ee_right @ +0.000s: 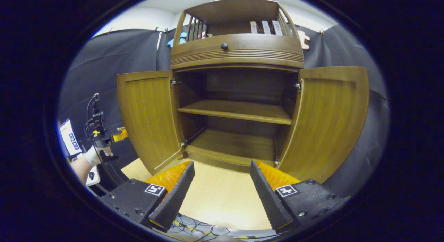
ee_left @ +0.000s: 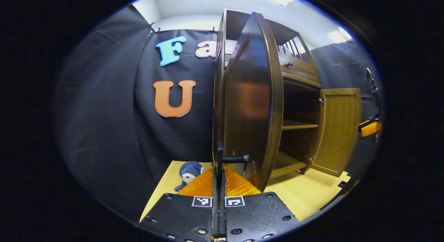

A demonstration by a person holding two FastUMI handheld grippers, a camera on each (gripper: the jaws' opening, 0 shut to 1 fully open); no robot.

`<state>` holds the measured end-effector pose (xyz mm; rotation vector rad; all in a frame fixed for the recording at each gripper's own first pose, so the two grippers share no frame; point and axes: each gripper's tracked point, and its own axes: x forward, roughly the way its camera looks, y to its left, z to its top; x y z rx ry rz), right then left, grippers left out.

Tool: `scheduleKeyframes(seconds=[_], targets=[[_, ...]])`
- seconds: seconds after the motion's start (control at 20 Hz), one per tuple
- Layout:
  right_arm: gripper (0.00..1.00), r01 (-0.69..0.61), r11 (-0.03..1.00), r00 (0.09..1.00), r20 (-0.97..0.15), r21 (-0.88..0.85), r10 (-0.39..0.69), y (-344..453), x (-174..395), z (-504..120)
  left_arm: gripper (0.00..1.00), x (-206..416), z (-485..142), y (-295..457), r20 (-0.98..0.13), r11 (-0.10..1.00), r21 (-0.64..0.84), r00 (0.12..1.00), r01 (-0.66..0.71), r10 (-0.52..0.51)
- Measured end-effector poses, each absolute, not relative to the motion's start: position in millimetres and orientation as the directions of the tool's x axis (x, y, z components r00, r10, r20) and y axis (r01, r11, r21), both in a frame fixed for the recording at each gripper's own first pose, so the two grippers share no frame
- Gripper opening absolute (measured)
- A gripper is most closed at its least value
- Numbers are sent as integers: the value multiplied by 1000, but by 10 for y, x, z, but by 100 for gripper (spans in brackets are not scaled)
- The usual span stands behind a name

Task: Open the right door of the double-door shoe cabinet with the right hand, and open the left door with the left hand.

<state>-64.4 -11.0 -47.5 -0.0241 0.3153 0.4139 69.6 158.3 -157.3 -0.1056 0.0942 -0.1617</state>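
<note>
Shoe cabinet (ee_right: 236,54) at frame centre, both doors swung out: right door (ee_right: 329,120) at right, left door (ee_right: 149,117) at left. Right tongs (ee_right: 222,193), lower centre, gape wide and empty. Left tongs (ee_left: 219,186) are pinched together on the left door's handle (ee_left: 236,159), door edge-on directly ahead.

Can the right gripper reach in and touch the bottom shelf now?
Probably yes. Both doors, the left door and right door, stand swung wide, and the right gripper hangs open facing the bottom shelf, with nothing visible between them.
</note>
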Motion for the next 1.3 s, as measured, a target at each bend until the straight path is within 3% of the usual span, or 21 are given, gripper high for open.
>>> scheduleKeyframes(seconds=[0.25,0.4,0.5,0.7,0.75,0.8,0.85,0.9,1.2,1.25,1.3], targets=[[100,-388,921,878,-292,35,380,-39,-654,-447,2,687,-1624,1646,-120,957,-140,955,256,-273],[100,-374,927,883,-292,36,368,-11,-675,-448,13,563,-1657,1750,-146,956,-111,947,271,-286],[100,-360,932,888,-296,27,352,-16,-662,-467,41,473,-1670,1828,-159,958,-93,946,272,-284],[100,-333,943,901,-290,13,322,-42,-648,-471,97,197,-1626,2179,-219,989,-11,964,149,-148],[100,-329,944,904,-285,12,319,-44,-639,-464,87,142,-1598,2229,-230,995,4,968,102,-98],[100,-324,946,908,-277,14,315,-64,-626,-448,95,79,-1558,2266,-243,999,18,969,52,-46],[100,-320,947,912,-266,17,313,-63,-603,-433,84,13,-1505,2253,-248,1000,27,969,5,2],[100,-311,950,917,-256,15,305,-92,-578,-410,95,-46,-1436,2169,-251,999,29,967,-26,32],[100,-306,952,931,-205,18,303,-260,-508,-283,95,-177,-744,1350,-194,994,-2,975,-111,109],[100,-302,953,934,-193,27,301,-296,-491,-260,100,-162,-624,1199,-181,992,-16,976,-128,123],[100,-296,955,937,-185,36,297,-343,-478,-238,95,-147,-502,1029,-166,989,-25,976,-145,139]])
